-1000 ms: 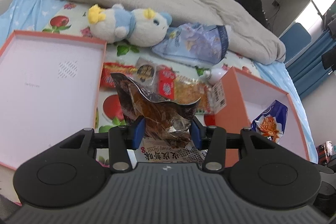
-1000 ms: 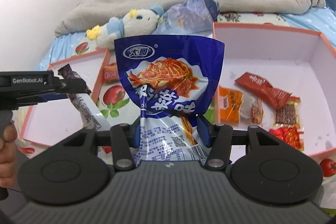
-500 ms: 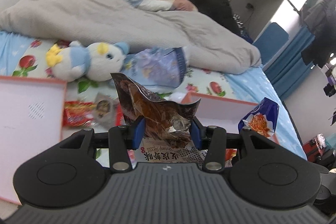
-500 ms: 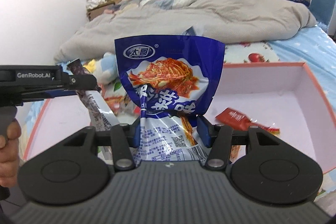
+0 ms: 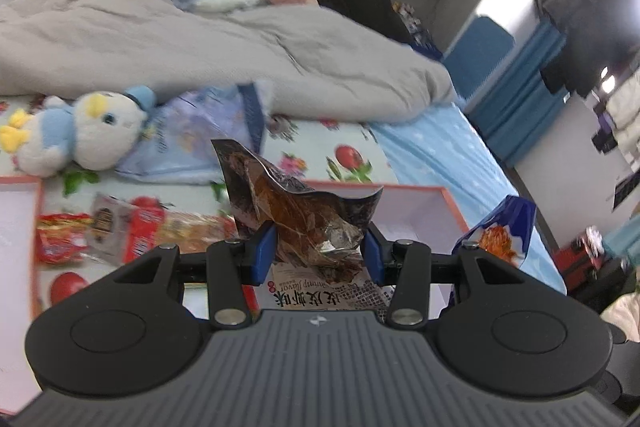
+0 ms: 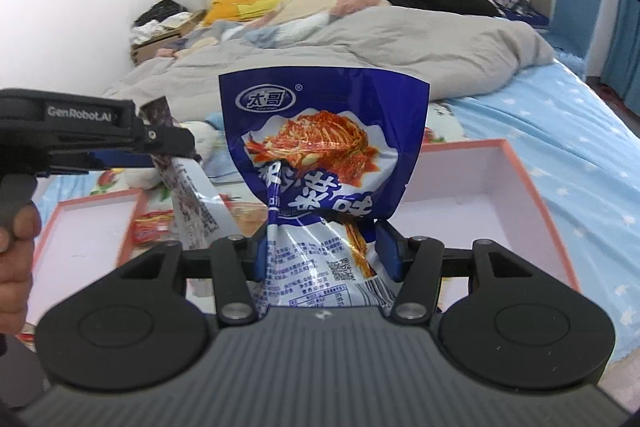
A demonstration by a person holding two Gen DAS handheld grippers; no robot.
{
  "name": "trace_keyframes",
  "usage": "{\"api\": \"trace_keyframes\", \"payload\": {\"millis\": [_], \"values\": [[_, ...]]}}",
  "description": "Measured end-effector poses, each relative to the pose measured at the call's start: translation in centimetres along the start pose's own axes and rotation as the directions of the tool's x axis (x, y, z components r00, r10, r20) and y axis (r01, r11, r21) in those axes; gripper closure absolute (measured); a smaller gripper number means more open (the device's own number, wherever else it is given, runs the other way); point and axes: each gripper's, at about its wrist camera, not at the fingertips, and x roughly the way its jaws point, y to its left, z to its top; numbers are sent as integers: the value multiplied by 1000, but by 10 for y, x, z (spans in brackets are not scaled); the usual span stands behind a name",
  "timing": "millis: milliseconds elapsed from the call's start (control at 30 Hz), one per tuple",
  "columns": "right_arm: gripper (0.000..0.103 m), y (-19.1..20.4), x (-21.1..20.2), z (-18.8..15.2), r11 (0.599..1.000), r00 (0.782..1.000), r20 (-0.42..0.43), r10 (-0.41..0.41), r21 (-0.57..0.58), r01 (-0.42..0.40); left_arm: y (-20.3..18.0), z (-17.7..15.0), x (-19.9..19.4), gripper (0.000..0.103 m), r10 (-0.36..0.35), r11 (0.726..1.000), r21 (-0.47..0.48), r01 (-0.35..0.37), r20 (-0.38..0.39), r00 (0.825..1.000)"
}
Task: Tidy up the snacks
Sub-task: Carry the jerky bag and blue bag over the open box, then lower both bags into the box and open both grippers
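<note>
Between the left gripper's [image 5: 318, 257] blue pads sits a crinkly brown shrimp snack packet [image 5: 304, 215], clamped mid-body. Right gripper [image 6: 326, 253] pinches a blue kimchi-print snack bag [image 6: 324, 147] likewise. Both look light, soft, slippery; hold mid-body, not the seams. Pink box [image 6: 520, 187] just beyond.

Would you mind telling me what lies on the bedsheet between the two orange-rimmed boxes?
In the left wrist view, loose snack packets lie on the fruit-print sheet between the left box and the right box; they are blurred.
</note>
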Motion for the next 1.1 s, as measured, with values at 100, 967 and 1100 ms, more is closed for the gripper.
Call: {"api": "trace_keyframes", "payload": {"millis": [100, 967, 1100], "values": [[47, -22, 12, -7, 999, 999, -26, -31, 23, 32, -18, -7, 28, 52, 0, 1000, 14, 1, -38, 999], [33, -87, 96, -54, 996, 971, -236, -43, 66, 60, -39, -36, 145, 32, 78, 996, 64, -62, -290, 954], [21, -85, 90, -51, 996, 976, -214, -23, 85, 42, -35, -32, 135, 29, 67, 997, 43, -57, -264, 962]]}}
